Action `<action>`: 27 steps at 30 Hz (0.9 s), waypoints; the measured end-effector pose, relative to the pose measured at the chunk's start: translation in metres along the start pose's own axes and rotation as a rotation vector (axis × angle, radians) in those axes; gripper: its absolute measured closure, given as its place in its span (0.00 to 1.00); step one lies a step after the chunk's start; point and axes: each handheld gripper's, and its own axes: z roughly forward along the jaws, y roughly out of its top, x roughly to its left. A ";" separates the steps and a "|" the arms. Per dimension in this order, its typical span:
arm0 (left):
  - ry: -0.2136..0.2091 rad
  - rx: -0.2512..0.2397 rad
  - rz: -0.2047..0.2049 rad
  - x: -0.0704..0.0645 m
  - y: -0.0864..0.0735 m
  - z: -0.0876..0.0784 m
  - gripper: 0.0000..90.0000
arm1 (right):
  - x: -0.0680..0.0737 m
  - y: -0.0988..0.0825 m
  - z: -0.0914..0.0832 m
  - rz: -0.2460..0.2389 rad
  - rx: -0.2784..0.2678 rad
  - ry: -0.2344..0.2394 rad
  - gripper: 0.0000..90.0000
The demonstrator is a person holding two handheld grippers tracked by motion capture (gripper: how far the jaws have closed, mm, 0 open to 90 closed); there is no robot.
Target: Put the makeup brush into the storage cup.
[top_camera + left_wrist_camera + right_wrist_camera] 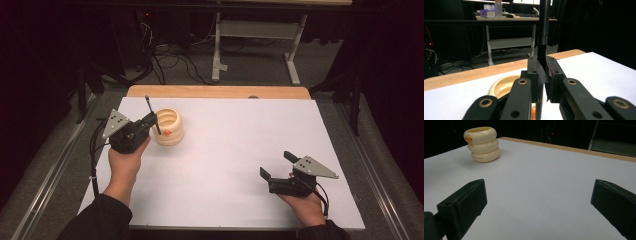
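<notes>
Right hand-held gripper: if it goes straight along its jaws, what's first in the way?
Probably nothing close: the right hand-held gripper faces bare white tabletop. The cream cup sits off to its left, likely missed.

the thin black metal rod (543, 30) runs past the top edge of my left gripper view, its tip cut off. my jaws hide its lower end and most of the cream ringed plastic holder (501, 86).

Both grippers matte black: left gripper (150, 119) at 9 o'clock, right gripper (278, 166) at 4 o'clock, each topped by a grey three-cornered plate with dark holes. Black cables trail from both. In the left gripper view, brass-ringed pivot screws on linkage arms; dark sleeves (100, 220).
</notes>
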 end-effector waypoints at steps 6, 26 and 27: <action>0.009 0.006 0.006 0.001 0.005 0.007 0.92 | 0.000 0.001 -0.001 -0.001 -0.005 -0.003 0.02; 0.037 0.009 0.018 0.006 0.010 0.027 0.92 | 0.001 -0.001 0.000 0.003 0.004 0.002 0.02; 0.039 0.010 0.019 0.006 0.010 0.028 0.92 | 0.001 -0.001 0.000 0.000 0.004 0.002 0.02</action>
